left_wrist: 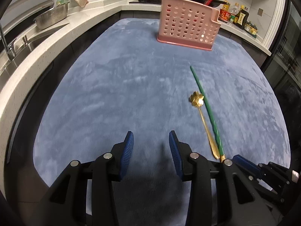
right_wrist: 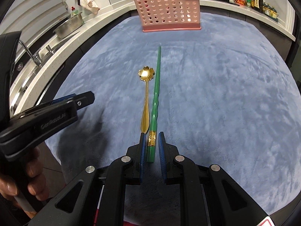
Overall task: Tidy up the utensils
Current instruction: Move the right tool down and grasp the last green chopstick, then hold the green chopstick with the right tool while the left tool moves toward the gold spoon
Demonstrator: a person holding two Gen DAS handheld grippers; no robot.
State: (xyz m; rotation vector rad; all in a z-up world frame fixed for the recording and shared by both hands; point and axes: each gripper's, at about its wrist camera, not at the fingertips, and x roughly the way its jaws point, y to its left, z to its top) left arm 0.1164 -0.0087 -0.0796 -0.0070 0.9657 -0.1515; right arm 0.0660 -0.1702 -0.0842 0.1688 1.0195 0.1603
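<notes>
Straddling the chopstick butt with your right gripper: jaws nearly together, probably not pinching yet. Your left gripper is hanging apart, empty. The spoon is lying just beside on the mat, so you're risking snagging it. The rack is waiting well ahead.

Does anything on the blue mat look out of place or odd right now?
Yes: a single green chopstick and a gold flower-bowled spoon lie loose side by side on the blue mat, while the pink utensil holder stands at the far end. The chopstick has no partner on the mat. Nothing looks spilled or broken.
</notes>
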